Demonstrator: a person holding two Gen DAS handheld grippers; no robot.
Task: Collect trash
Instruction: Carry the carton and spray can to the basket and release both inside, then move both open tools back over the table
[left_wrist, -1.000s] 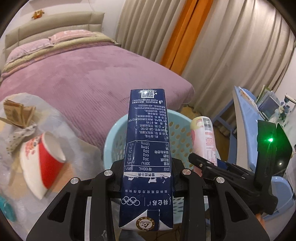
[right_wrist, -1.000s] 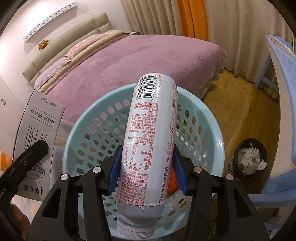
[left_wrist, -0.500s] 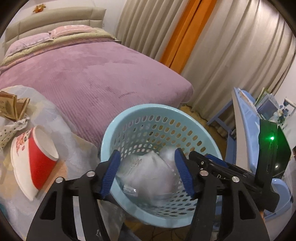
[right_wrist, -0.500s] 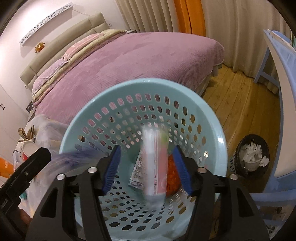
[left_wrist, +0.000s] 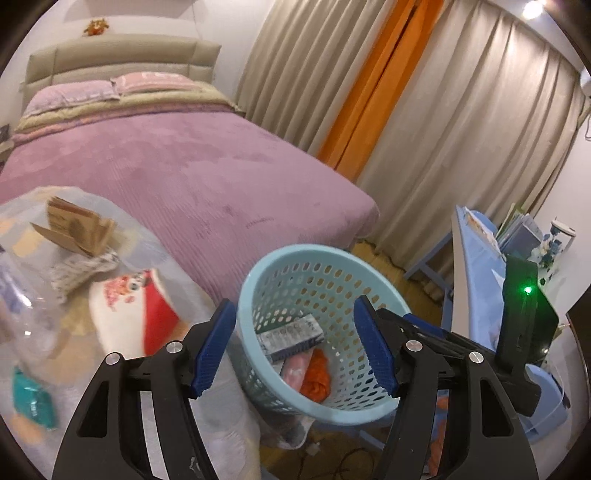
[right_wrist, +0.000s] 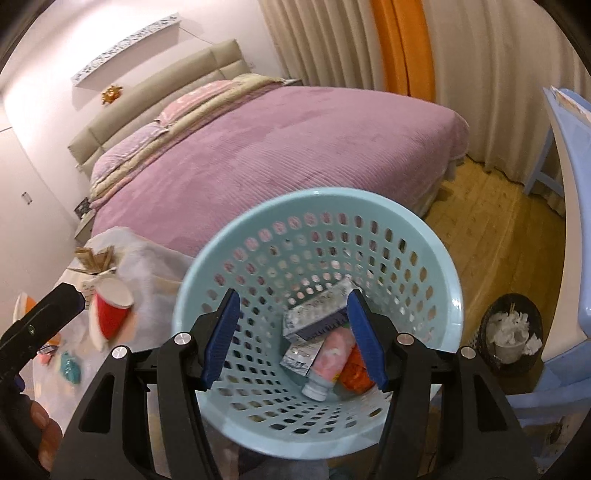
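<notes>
Blue-padded fingers (left_wrist: 218, 347) of the left gripper (left_wrist: 295, 347) stand wide apart and hold nothing; between them shows the pale blue perforated basket (left_wrist: 255, 295). The right gripper (right_wrist: 293, 338) hangs over the same basket (right_wrist: 369, 199), its fingers (right_wrist: 365, 339) likewise spread and empty. At the bottom of the basket lie a dark blue milk carton (right_wrist: 317, 317), a pink bottle (right_wrist: 328, 362) with a white cap, and an orange wrapper (right_wrist: 354, 373), all touching one another. To the left, the table (left_wrist: 221, 435) under a clear plastic sheet carries a red paper cup (left_wrist: 147, 314) on its side, folded cardboard (left_wrist: 77, 225) and a teal packet (left_wrist: 33, 398). Behind is a bed (left_wrist: 184, 162) with a purple cover, beige and orange curtains (left_wrist: 369, 92), a wooden floor (right_wrist: 491, 229) and a black wastebin (right_wrist: 511, 336) of crumpled paper.
</notes>
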